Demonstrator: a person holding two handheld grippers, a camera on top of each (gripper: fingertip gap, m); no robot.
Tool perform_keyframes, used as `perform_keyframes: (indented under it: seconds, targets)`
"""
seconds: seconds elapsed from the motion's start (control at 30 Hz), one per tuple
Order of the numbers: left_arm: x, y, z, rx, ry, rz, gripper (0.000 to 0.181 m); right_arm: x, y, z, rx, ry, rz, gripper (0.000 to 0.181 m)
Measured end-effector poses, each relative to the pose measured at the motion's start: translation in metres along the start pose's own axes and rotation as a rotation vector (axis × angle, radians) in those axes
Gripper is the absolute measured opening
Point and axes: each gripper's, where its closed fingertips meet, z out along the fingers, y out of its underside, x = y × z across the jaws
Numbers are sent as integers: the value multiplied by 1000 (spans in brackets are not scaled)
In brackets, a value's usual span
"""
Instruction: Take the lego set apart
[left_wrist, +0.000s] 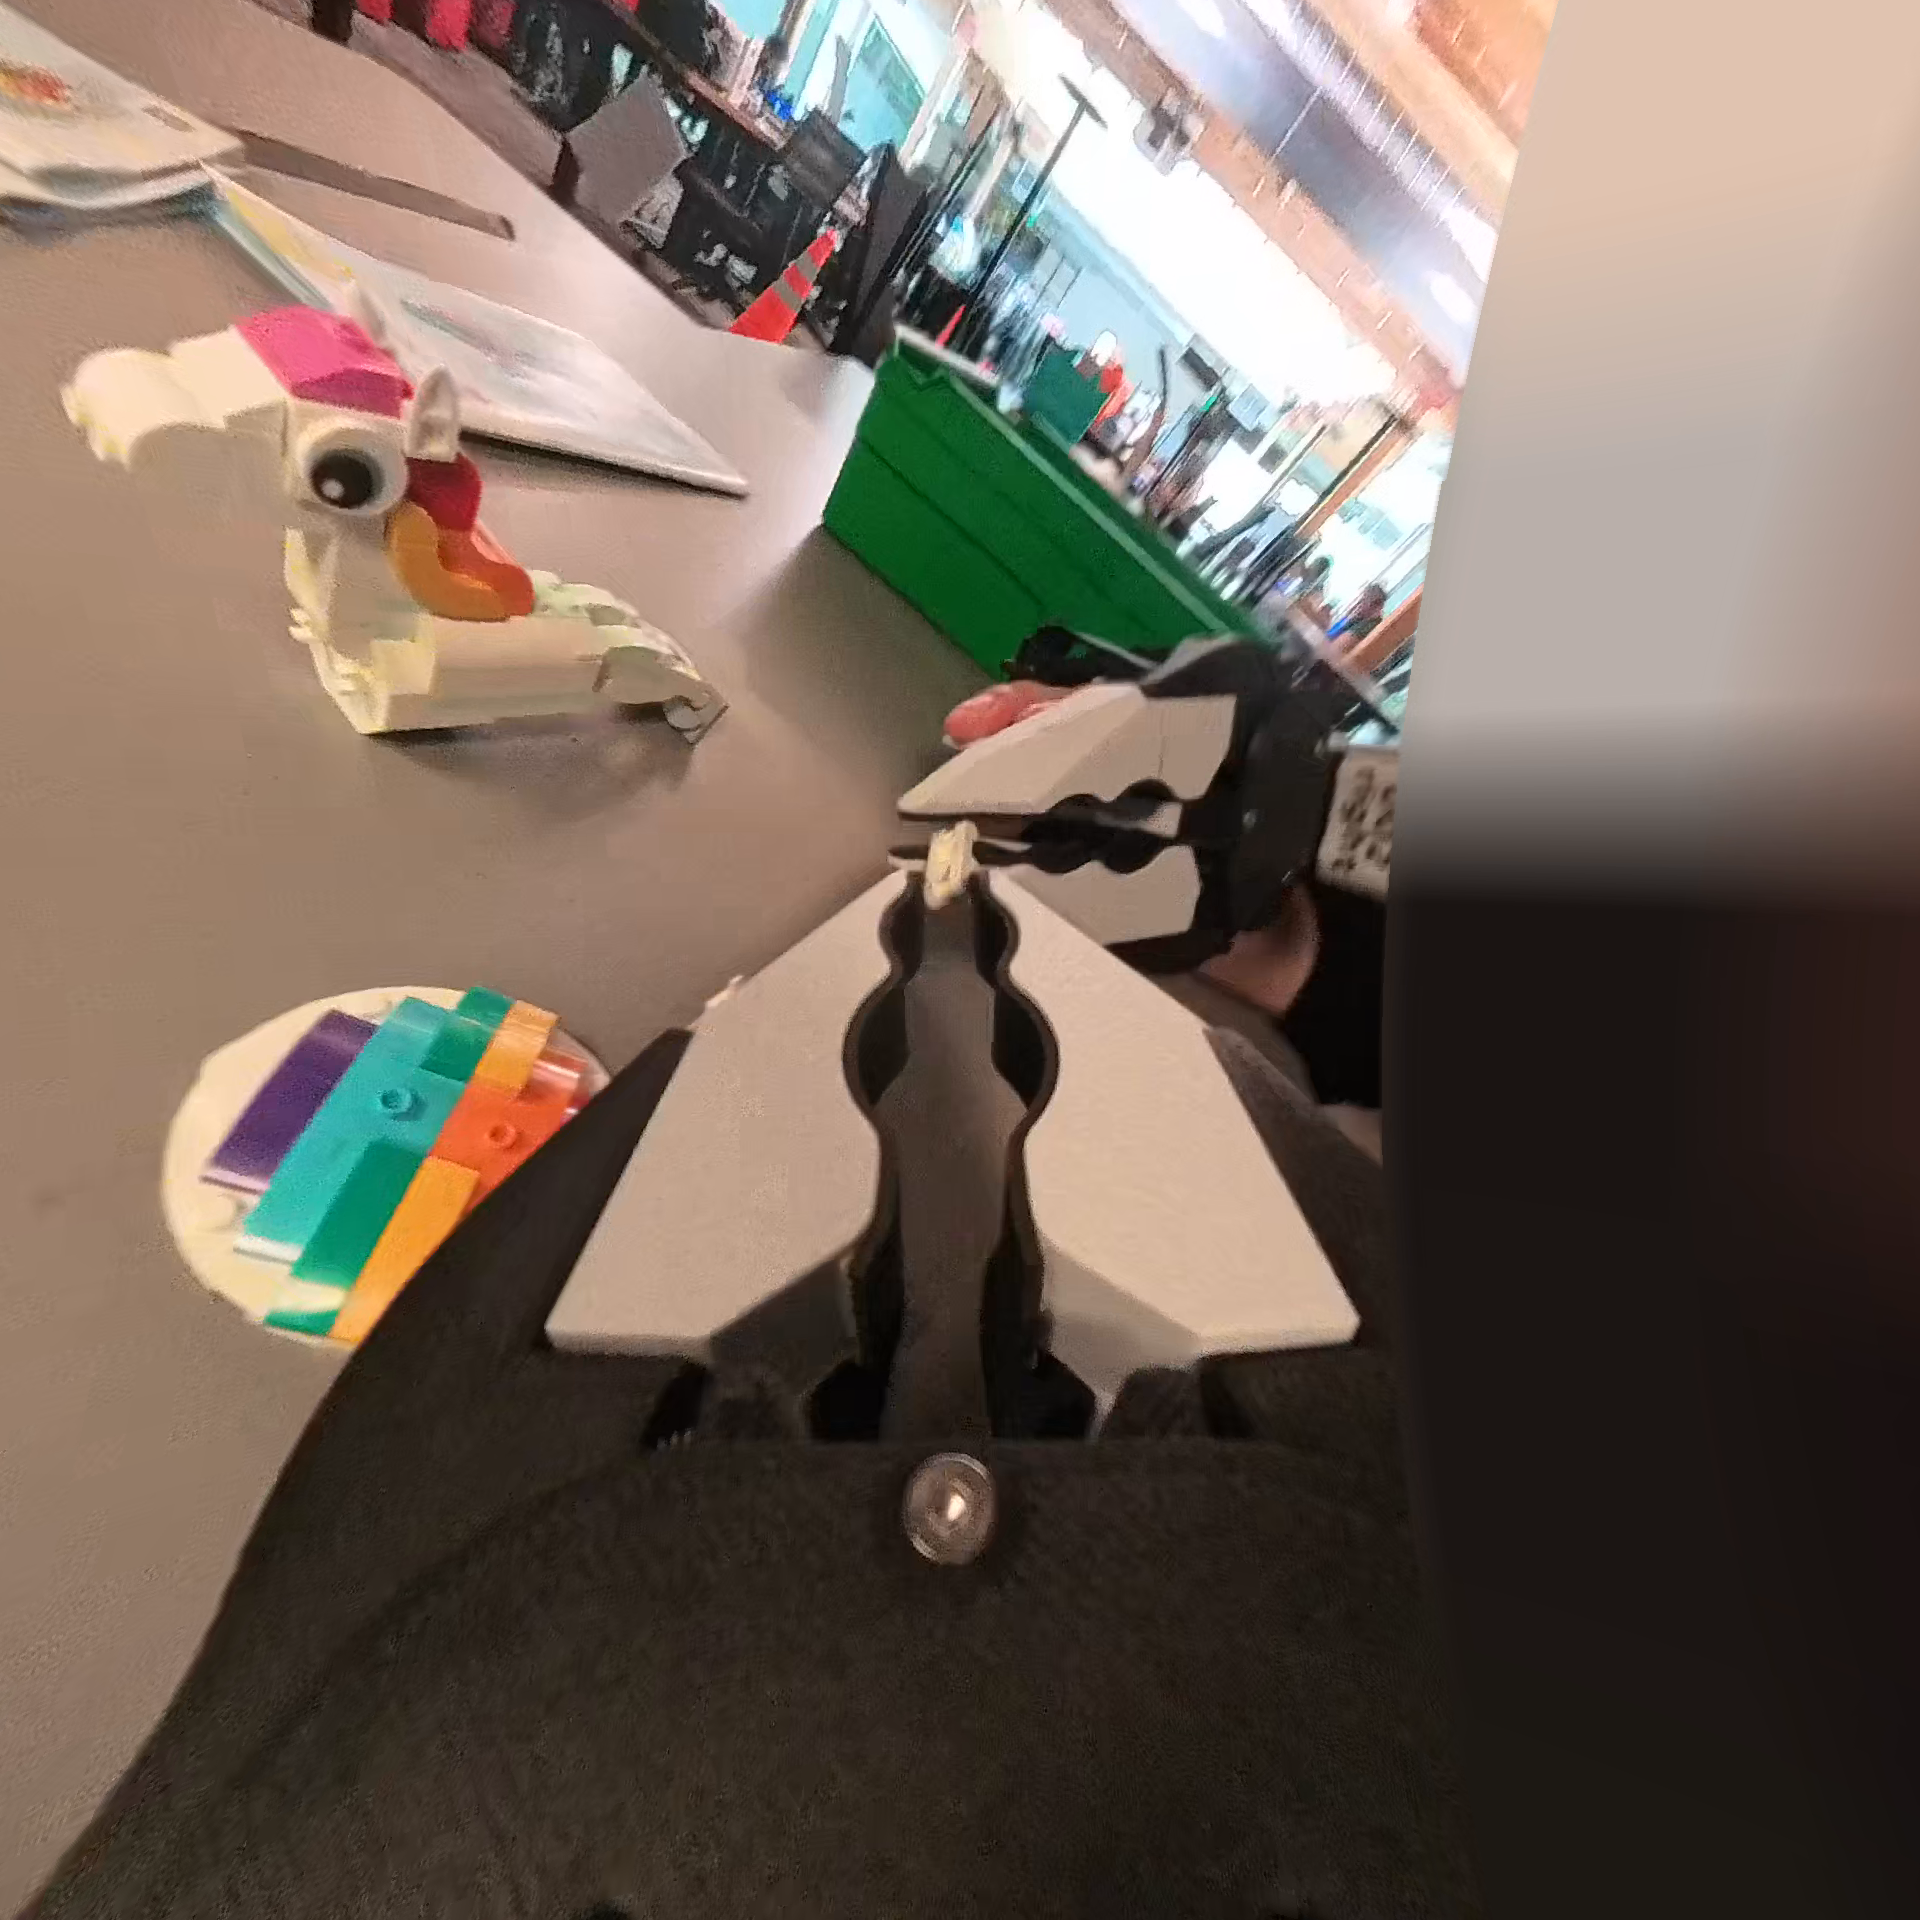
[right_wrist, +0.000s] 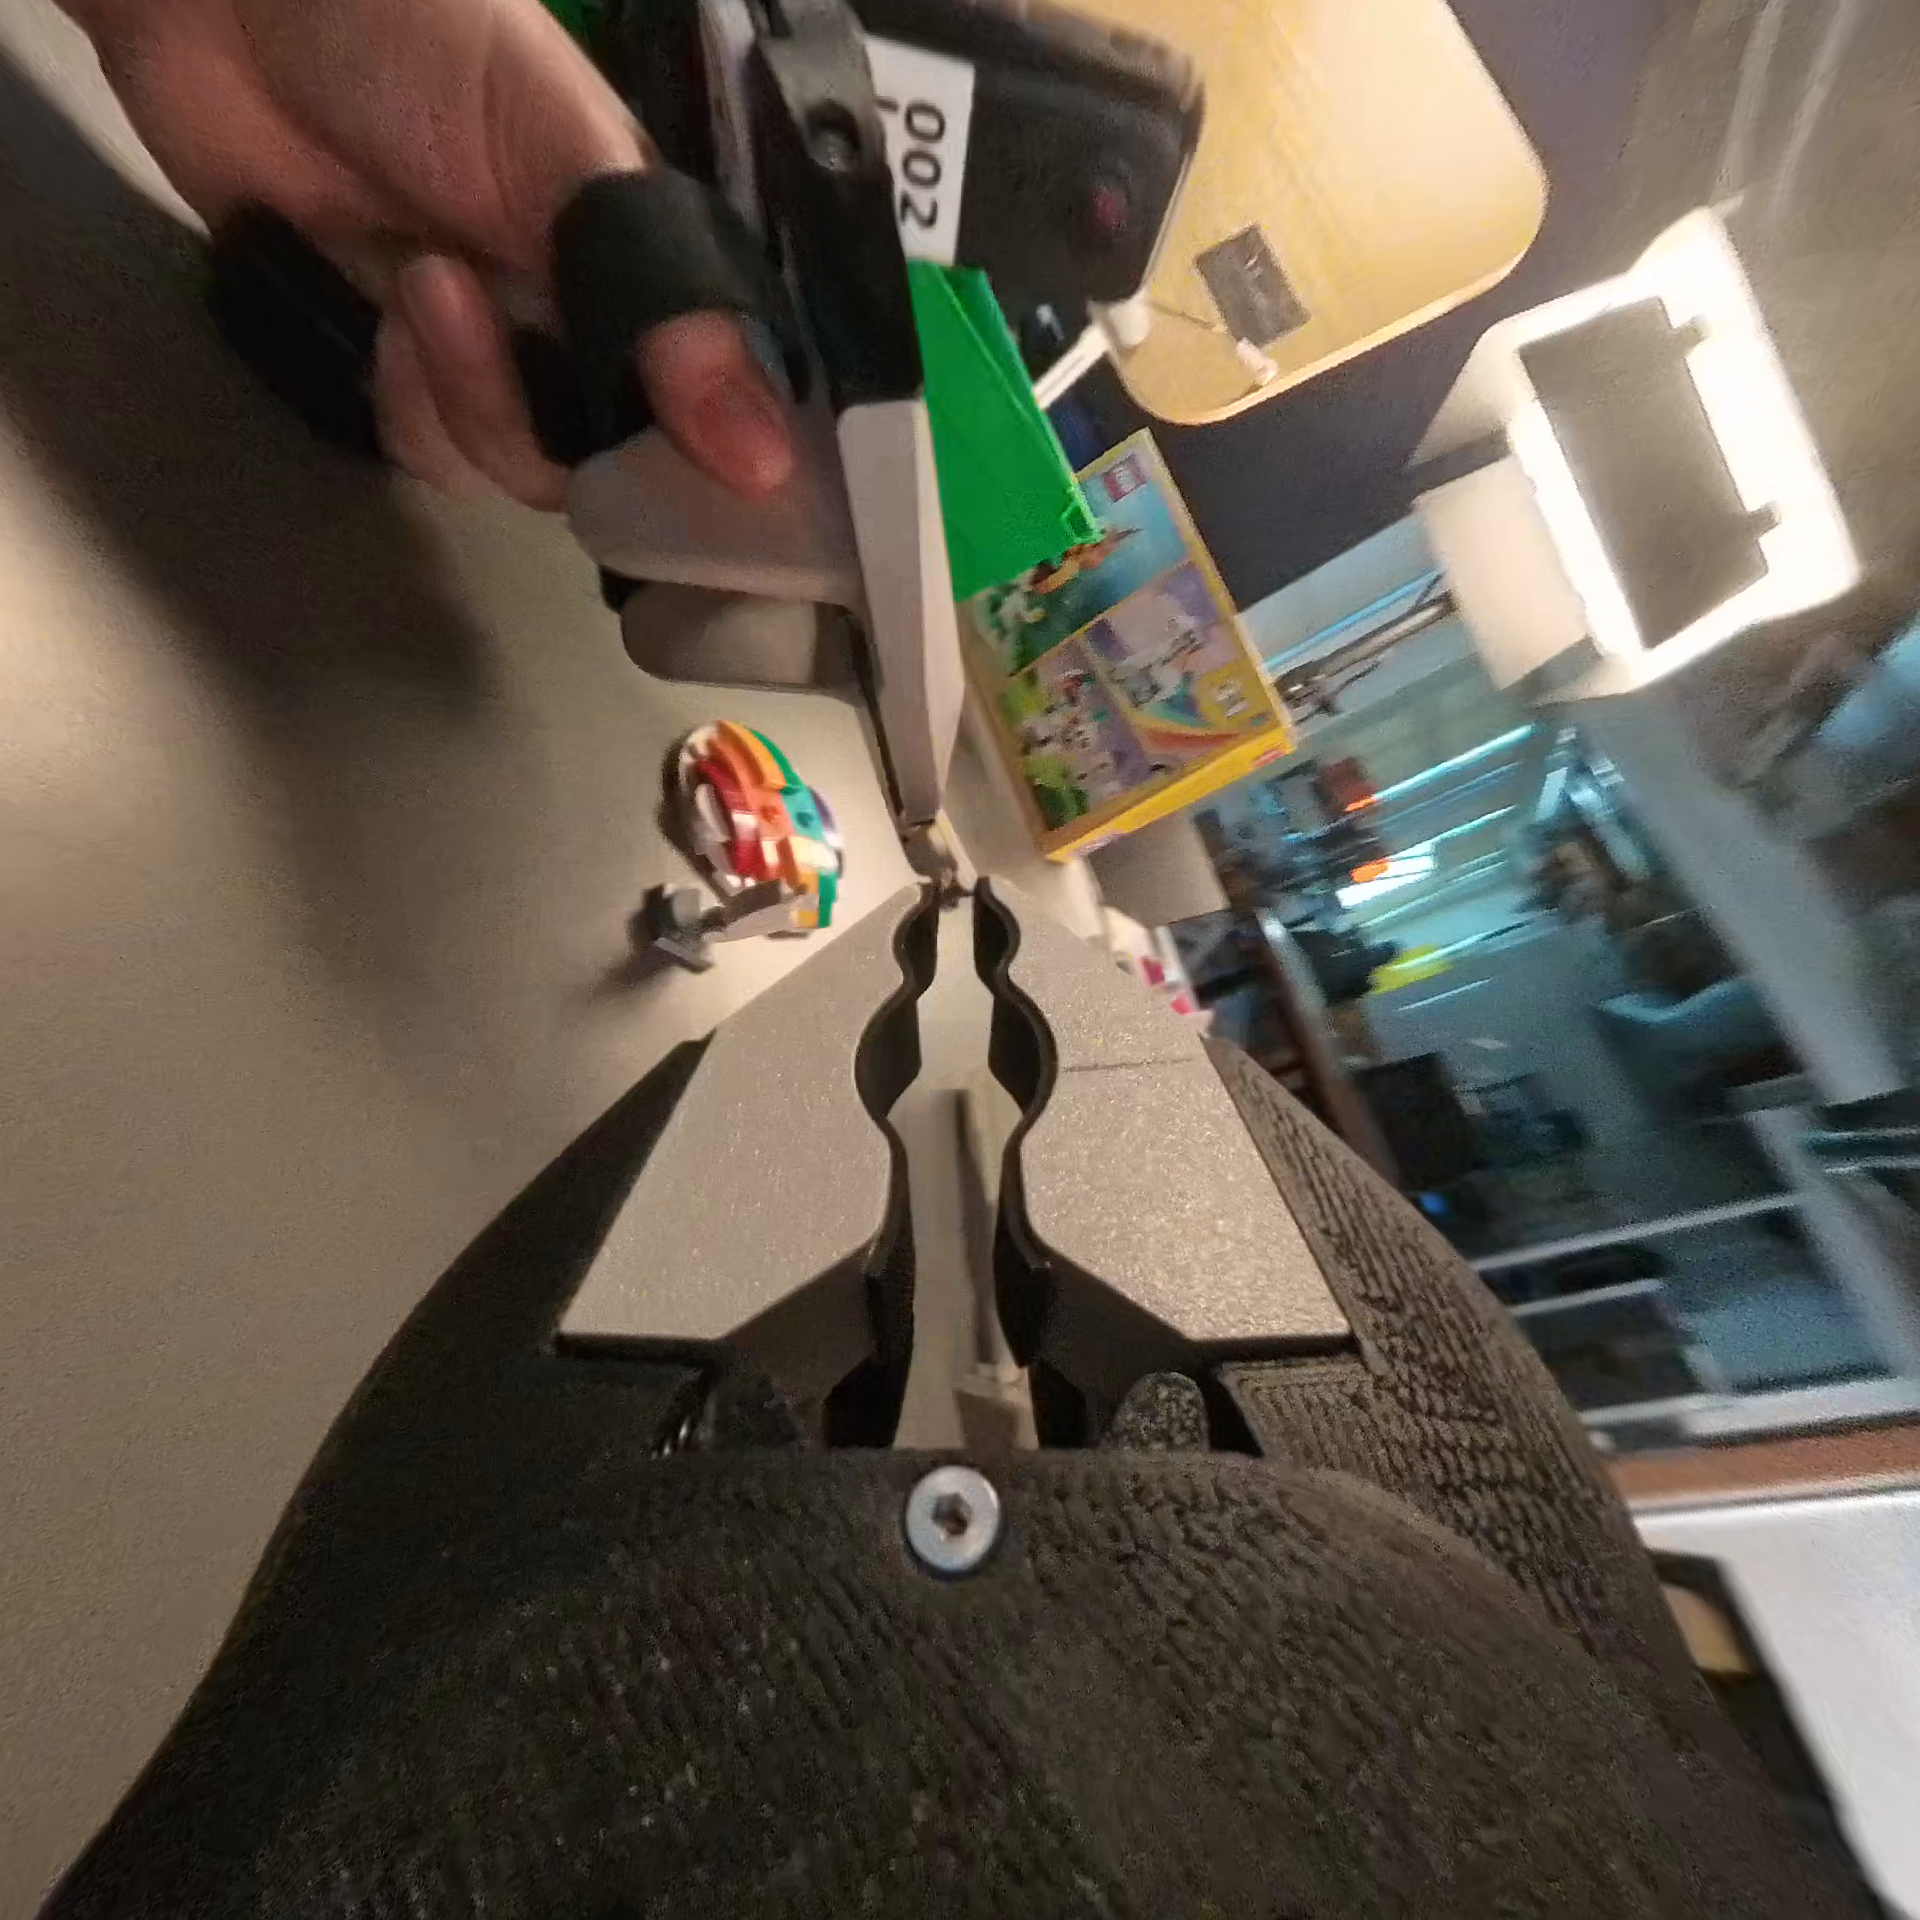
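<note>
A small white lego piece (left_wrist: 951, 864) is pinched between both grippers above the grey table (left_wrist: 520, 852). My left gripper (left_wrist: 943, 902) is shut on it from below. My right gripper (left_wrist: 916, 829) comes in from the right and is shut on the same piece. In the right wrist view my right gripper (right_wrist: 948, 896) meets the left gripper (right_wrist: 925, 821), held by a hand (right_wrist: 436, 239), at the piece (right_wrist: 940, 854). A white unicorn model (left_wrist: 364, 520) with a pink top stands on the table to the left. A rainbow assembly (left_wrist: 384, 1143) lies nearer; it also shows in the right wrist view (right_wrist: 758, 821).
A green bin (left_wrist: 987, 520) stands at the far side of the table, with a yellow lego box (right_wrist: 1122, 665) beside it. Booklets (left_wrist: 551, 384) lie behind the unicorn. A small grey part (right_wrist: 675, 925) lies by the rainbow assembly. My left and right fingertips are right by each other.
</note>
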Motion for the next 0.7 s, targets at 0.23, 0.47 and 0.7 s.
perform_keyframes:
  seconds: [0.23, 0.47, 0.7]
  targets:
    - [-5, 13, 2, -120, -78, 162, 8, -15, 6, 0, 17, -207, 333, 3]
    - [-16, 19, 2, -143, -121, 17, 5, -22, 10, 4, -22, -136, 72, 17]
    - [-24, 25, 1, -152, -99, -167, 4, -32, 7, 7, -84, -68, -332, 9]
